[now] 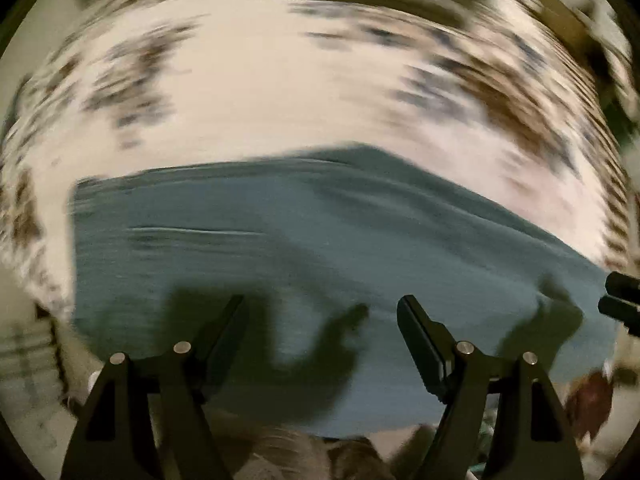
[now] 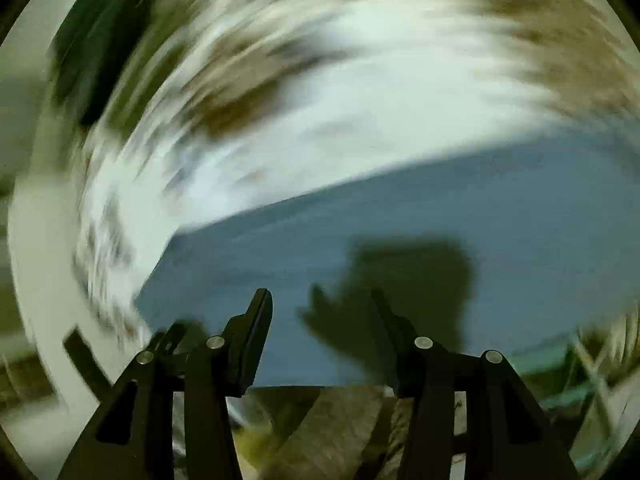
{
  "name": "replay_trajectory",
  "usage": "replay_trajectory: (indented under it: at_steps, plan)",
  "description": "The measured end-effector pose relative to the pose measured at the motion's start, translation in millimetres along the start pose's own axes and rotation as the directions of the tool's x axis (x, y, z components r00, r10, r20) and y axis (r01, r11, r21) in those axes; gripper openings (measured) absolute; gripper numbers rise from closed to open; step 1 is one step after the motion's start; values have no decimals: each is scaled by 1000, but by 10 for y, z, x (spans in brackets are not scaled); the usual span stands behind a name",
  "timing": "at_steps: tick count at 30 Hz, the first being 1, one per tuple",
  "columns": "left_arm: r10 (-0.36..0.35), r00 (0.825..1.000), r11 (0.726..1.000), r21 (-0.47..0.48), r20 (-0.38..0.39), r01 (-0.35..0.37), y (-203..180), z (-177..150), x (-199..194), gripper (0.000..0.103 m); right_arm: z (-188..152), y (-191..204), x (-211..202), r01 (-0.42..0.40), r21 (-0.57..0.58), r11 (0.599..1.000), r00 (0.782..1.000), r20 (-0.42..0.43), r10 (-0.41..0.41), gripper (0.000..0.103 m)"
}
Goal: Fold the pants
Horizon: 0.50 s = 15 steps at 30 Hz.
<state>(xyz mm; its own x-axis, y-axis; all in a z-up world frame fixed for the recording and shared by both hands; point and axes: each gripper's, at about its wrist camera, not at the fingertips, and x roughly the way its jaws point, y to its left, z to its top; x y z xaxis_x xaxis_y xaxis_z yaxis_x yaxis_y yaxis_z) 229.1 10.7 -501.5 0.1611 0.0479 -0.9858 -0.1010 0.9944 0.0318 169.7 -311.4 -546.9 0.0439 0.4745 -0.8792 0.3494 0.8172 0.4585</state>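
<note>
We look down on the pants (image 1: 320, 264), a flat blue-grey piece lying on a pale bedspread (image 1: 280, 92) with blurred brown and dark blotches. Both views are smeared, so we cannot make out fine detail.

In the left wrist view the pants fill the middle and near part of the scene. Their far edge runs as a straight line that peaks right of centre and slopes down to the right; their left edge is a clean vertical line, with bare bedspread beyond it on the left and on the far side. The left tongs (image 1: 320, 312) stand wide apart above the cloth with nothing between them; their shadows fall on the fabric. At the right rim we see a dark part of the other tool (image 1: 620, 300).

In the right wrist view the pants (image 2: 440, 220) cover the right and near area, their far edge slanting upward to the right and meeting a corner at the left. Open bedspread (image 2: 320, 120) lies beyond. The right tongs (image 2: 322, 300) are parted, gripping nothing.

We can read no writing, brand or label anywhere.
</note>
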Motion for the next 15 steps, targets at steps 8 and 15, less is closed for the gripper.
replay_trajectory:
  at_steps: [8, 15]
  plan:
    - [85, 996, 965, -248, 1, -82, 1582, 240, 90, 75, 247, 2025, 1493, 269, -677, 685, 897, -83, -434, 54]
    - [12, 1000, 922, -388, -17, -17, 2156, 352, 359, 75, 319, 2039, 1643, 426, -674, 604, 824, 13, -566, 2]
